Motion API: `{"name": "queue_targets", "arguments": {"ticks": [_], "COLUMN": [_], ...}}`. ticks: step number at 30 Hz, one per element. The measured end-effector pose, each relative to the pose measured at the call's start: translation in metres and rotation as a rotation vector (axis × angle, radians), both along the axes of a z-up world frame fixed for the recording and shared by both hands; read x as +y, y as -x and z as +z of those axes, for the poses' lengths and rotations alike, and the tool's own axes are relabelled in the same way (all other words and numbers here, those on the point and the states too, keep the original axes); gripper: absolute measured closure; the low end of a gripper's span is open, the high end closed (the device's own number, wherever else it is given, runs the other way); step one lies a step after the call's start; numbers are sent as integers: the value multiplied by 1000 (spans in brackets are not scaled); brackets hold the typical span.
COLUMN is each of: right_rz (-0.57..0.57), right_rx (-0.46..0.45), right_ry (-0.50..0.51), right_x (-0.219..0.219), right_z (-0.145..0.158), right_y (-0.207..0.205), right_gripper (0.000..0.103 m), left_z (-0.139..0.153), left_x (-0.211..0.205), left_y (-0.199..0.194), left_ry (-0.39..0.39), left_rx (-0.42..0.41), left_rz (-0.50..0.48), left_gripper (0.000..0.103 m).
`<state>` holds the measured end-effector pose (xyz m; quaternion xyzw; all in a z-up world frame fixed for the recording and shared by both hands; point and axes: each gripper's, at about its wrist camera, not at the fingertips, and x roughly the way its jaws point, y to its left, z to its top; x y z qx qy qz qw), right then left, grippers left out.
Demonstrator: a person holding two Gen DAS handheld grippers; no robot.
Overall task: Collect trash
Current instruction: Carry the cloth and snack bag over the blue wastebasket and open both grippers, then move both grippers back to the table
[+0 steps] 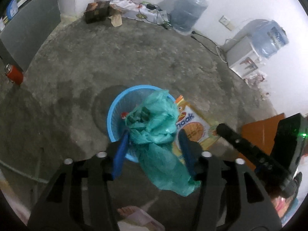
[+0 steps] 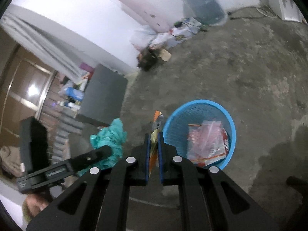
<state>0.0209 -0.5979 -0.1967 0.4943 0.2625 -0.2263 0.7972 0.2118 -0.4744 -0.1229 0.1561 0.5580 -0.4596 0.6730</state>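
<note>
A crumpled teal plastic bag (image 1: 154,127) hangs between the blue pads of my left gripper (image 1: 154,134), just above the near rim of a blue mesh basket (image 1: 115,105). The jaws stand wide and the pads do not visibly press the bag. My right gripper (image 2: 153,136) is shut on an orange snack packet (image 2: 155,127), seen edge-on, left of the basket (image 2: 200,103). In the left wrist view that packet (image 1: 192,129) hangs flat beside the basket, pinched at its right edge by the right gripper (image 1: 218,130). A clear bag with red wrappers (image 2: 207,140) lies inside the basket.
Bare concrete floor surrounds the basket. Two large water bottles (image 1: 186,11), a white dispenser (image 1: 242,57), boxes and cables line the far wall. A grey cabinet (image 1: 28,30) and a red can (image 1: 14,75) stand at left. A person's sandalled foot (image 1: 132,213) is below the gripper.
</note>
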Motion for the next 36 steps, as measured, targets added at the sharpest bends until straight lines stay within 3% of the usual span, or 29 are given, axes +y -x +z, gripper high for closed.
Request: {"name": "queue_targets", "arguments": {"ticks": [3, 5, 6, 7, 14, 20, 28, 30, 36], "right_rz": [-19, -31, -39, -51, -66, -40, 14, 24, 73], "right_rx": [80, 132, 164, 186, 179, 209, 163, 115, 46], "right_ry": [-47, -75, -81, -79, -26, 126, 552, 663, 809], "right_x": [-15, -20, -22, -22, -13, 13, 86, 109, 162], "right_z": [-36, -57, -66, -71, -66, -18, 94, 120, 168], "right_y": [-13, -18, -18, -17, 1, 4, -6, -4, -5], "right_gripper": [91, 81, 68, 64, 53, 41, 8, 6, 6], "left_z": [-17, -26, -29, -31, -3, 51, 126, 149, 203], "left_x": [-16, -22, -24, -23, -3, 23, 93, 118, 195], "left_y": [-6, -11, -13, -14, -9, 0, 12, 17, 32], "left_ry": [-8, -12, -15, -13, 85, 241, 448, 508, 649], "left_rx": [-16, -6, 6, 15, -55, -102, -105, -130, -229], "left_rz": [36, 66, 77, 83, 69, 44, 112, 131, 192], "left_gripper": [20, 20, 20, 20, 18, 14, 9, 9, 9]}}
